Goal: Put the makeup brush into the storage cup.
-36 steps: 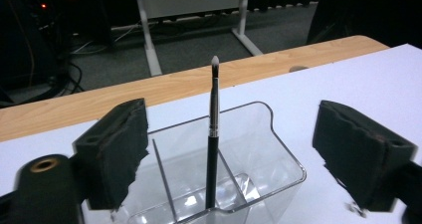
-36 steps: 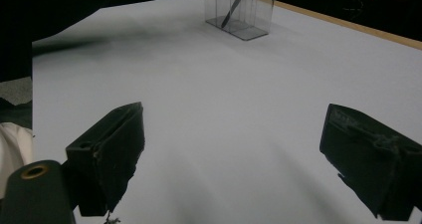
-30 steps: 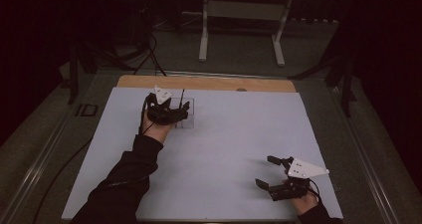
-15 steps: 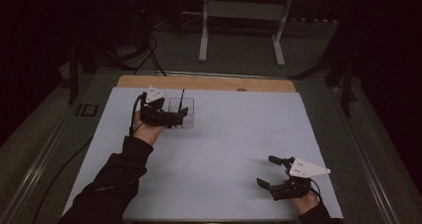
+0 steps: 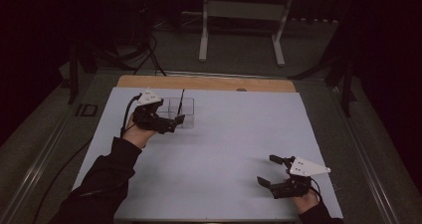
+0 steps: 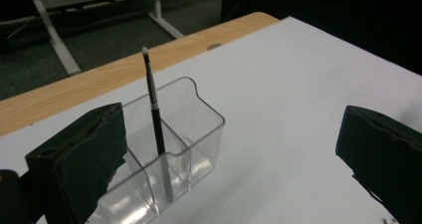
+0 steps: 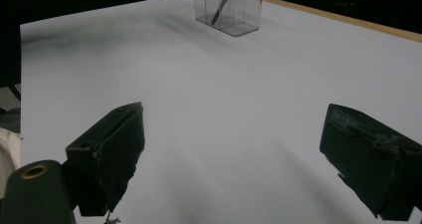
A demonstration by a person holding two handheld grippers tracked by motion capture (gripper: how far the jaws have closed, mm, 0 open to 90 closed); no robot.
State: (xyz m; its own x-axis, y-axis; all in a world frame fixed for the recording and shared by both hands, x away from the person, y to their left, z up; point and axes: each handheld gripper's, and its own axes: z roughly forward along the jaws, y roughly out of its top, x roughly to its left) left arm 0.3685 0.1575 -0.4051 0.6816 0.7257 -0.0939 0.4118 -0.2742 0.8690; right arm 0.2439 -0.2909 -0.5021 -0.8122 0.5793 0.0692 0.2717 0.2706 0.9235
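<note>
A clear plastic holder [image 5: 183,109] [image 6: 201,134] with two compartments stands at the far left of the white sheet [image 5: 224,139]. In it a thin black brush [image 5: 181,98] [image 6: 157,124] stands tilted, white tip up. My left gripper [image 5: 174,120] [image 6: 231,154] sits just to the near left of the holder. Its jaws have just been opening and now stand wide, nothing between the pads. My right gripper [image 5: 268,170] [image 7: 234,144] rests open near the front right edge, with nothing in it. From there the holder [image 7: 229,10] is far off.
A wooden table edge [image 5: 204,82] runs along the far side of the sheet. A white metal stand [image 5: 239,30] is on the floor behind the table. A small dark object [image 5: 88,109] lies left of the sheet. The left gripper's cable trails along the sleeve.
My left gripper has drawn back from the holder, a little toward the near left, with its jaws wider apart. The brush stays standing in the holder. The right gripper has not moved.
</note>
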